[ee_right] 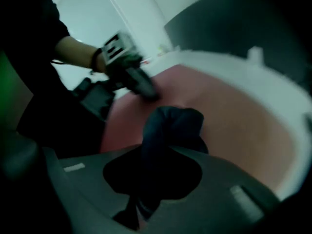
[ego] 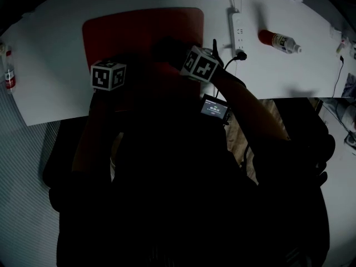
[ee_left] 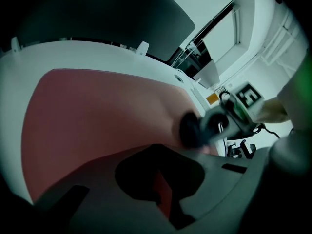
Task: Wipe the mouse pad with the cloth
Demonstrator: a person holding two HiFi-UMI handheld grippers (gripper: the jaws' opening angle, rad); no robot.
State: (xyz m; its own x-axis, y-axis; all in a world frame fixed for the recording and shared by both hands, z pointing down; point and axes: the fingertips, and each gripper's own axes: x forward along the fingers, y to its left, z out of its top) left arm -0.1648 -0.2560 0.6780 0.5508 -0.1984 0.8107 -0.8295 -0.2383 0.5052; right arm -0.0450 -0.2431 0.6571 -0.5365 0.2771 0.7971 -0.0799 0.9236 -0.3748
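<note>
Clamped in my right gripper [ee_right: 144,199], dark crumpled cloth [ee_right: 170,126] sat over the red rectangular mouse pad [ee_right: 234,126]; left gripper [ee_left: 163,194] fingers were narrow, empty.

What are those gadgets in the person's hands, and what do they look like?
They are two matching hand-held tools. The left gripper and the right gripper both have chunky dark grey bodies that narrow to black jaws. Each carries a white cube printed with black square markers. The person wears a dark sleeve.

Seemingly black sleeve [ee_right: 34,28], 2 marker cubes [ego: 108,75]
</note>
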